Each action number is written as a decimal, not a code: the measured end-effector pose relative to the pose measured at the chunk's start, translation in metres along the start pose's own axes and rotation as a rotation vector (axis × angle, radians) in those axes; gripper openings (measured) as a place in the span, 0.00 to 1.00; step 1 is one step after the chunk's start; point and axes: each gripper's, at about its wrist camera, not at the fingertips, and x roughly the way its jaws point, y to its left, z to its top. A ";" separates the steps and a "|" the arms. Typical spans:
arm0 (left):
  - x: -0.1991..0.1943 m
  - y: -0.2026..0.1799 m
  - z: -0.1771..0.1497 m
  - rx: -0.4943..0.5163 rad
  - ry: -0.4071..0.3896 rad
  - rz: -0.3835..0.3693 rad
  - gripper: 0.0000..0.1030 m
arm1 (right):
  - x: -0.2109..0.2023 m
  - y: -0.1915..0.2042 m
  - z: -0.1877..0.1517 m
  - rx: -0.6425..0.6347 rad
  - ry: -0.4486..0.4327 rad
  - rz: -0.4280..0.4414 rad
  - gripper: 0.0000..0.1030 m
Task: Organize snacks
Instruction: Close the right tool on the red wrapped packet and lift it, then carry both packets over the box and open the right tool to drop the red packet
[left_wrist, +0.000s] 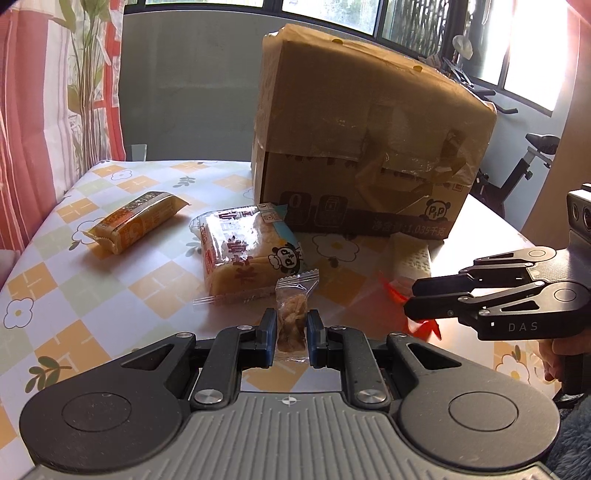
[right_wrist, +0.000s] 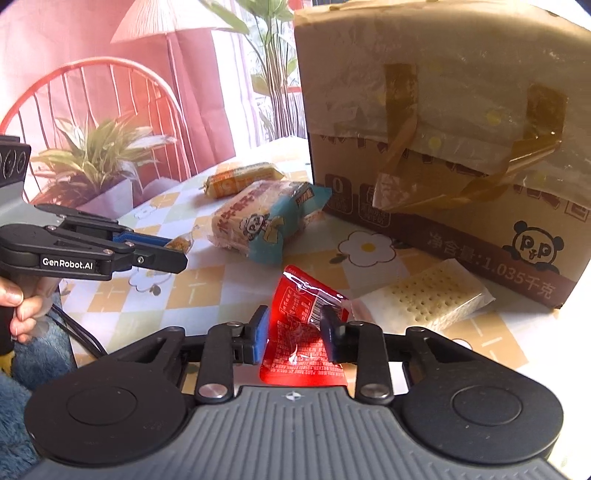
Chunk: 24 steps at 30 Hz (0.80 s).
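Observation:
My left gripper is shut on a small clear packet of brown snack, held just above the table; it also shows in the right wrist view. My right gripper is shut on a red foil snack packet, seen in the left wrist view to the right of my left gripper. A bread pack with a panda print, a yellow-orange snack bar and a white cracker pack lie on the table.
A large taped cardboard box stands at the back of the flowered tablecloth. A red chair and a potted plant stand beyond the table's left edge. An exercise bike is behind on the right.

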 end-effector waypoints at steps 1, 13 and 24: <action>-0.001 0.000 0.002 -0.004 -0.005 -0.004 0.17 | -0.002 -0.001 0.001 0.002 -0.011 0.009 0.04; -0.006 -0.011 0.009 -0.022 -0.050 -0.063 0.17 | -0.019 -0.015 0.004 0.039 -0.053 -0.055 0.04; 0.004 -0.012 -0.001 -0.033 -0.025 -0.098 0.17 | -0.021 -0.030 0.001 0.099 -0.037 -0.088 0.10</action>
